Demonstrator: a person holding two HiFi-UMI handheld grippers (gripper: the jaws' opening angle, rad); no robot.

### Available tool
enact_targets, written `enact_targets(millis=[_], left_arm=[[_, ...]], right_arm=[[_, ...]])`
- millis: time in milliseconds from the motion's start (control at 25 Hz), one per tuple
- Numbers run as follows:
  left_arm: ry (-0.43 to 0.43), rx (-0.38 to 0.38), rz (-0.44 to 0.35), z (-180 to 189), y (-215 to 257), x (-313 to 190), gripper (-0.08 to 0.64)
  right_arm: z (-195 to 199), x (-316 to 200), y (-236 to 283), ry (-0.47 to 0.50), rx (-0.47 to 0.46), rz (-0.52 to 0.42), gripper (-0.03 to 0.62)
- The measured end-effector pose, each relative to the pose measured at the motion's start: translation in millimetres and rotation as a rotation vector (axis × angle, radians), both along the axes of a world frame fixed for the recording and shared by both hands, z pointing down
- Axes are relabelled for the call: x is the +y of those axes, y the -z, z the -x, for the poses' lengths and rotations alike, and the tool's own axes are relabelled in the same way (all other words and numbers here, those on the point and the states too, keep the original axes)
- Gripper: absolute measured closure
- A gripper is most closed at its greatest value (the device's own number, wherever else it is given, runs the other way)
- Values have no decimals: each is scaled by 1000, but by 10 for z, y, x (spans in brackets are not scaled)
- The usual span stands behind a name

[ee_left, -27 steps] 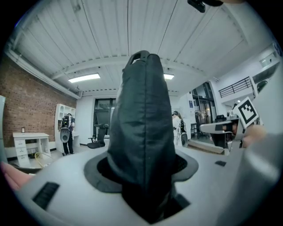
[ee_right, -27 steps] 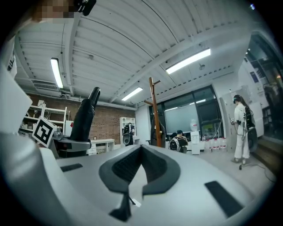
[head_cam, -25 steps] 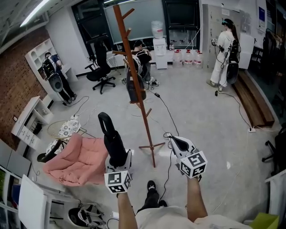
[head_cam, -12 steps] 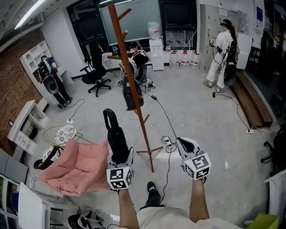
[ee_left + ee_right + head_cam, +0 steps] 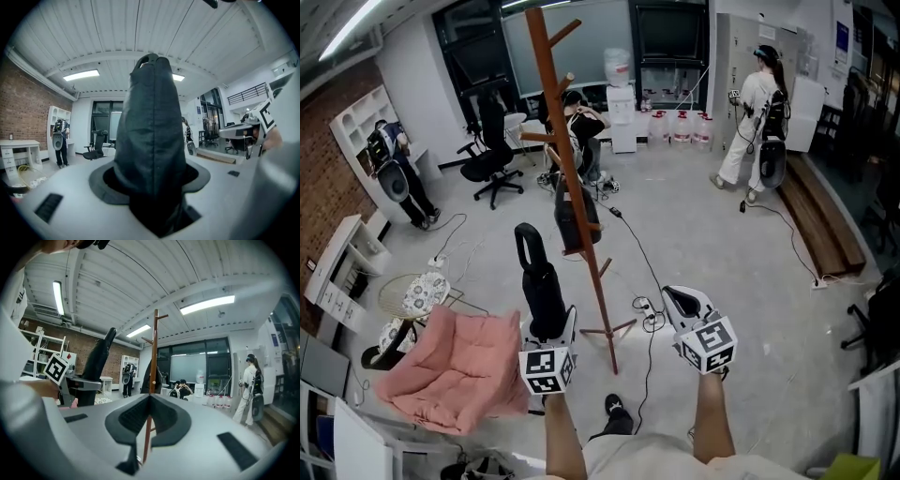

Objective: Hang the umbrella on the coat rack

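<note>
A black folded umbrella stands upright with its loop handle on top, and my left gripper is shut on its lower part. It fills the middle of the left gripper view as a dark cone. The brown wooden coat rack rises just right of and beyond the umbrella, its feet on the grey floor. A dark bag hangs on one peg. My right gripper is to the right of the rack, shut and holding nothing. Its view shows the rack pole straight ahead.
A pink cushion lies on the floor to the left. Cables and a power strip run past the rack's feet. A seated person and office chairs are behind the rack. People stand at far right and left.
Both grippers and the view have moved forward, so the coat rack stands closer. The umbrella stays upright in the left gripper. The person at far right has stepped left.
</note>
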State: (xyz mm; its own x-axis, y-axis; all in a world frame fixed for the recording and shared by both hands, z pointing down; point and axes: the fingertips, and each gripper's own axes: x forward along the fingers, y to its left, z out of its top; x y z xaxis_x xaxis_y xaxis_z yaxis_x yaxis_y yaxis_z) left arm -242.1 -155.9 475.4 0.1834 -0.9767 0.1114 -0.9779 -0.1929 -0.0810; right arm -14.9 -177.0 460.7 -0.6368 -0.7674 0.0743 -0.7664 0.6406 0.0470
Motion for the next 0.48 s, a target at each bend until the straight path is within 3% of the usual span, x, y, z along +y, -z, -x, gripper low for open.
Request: enact_targets(millis=[240,480], left_arm=[[3,-16,2,161,-9,-334,288],[4,-8,-2,302,46,-650,288]], right_arm=[[315,-369,54,48,-24,-12,588],[545,-813,169,64,-110,-8,589]])
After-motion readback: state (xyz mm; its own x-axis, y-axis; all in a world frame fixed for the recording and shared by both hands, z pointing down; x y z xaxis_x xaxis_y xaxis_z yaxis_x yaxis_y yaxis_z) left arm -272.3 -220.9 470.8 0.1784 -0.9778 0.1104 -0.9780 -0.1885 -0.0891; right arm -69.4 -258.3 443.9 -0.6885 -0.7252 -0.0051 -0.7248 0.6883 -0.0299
